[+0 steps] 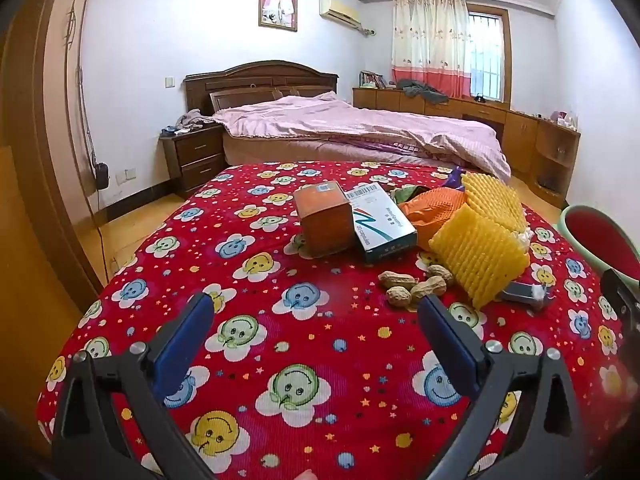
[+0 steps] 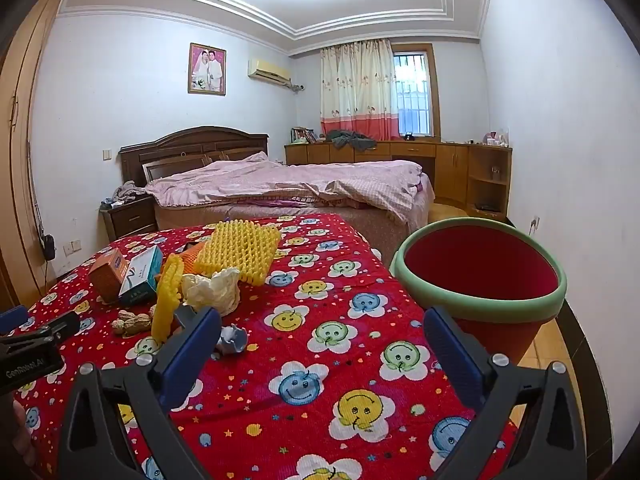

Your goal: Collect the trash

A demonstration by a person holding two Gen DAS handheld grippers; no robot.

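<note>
Trash lies in a heap on the red flowered cloth [image 1: 312,264]: an orange box [image 1: 323,220], a white and teal carton [image 1: 380,222], yellow foam nets [image 1: 480,256], an orange net [image 1: 434,208], several peanuts [image 1: 414,285] and a grey scrap [image 1: 524,294]. My left gripper [image 1: 316,308] hovers open just short of the peanuts, nothing between its fingers. In the right wrist view the same heap shows at left, with crumpled white paper [image 2: 212,290] and the grey scrap [image 2: 231,339]. My right gripper [image 2: 322,322] stands open and empty over the cloth, beside a red bin with a green rim [image 2: 480,276].
The cloth [image 2: 340,320] covers a raised surface whose right edge drops beside the bin. Behind stand a bed with a pink quilt [image 1: 360,128], a nightstand [image 1: 196,152] and wooden cabinets [image 2: 452,164]. The left gripper's body [image 2: 36,344] shows at the left edge of the right wrist view.
</note>
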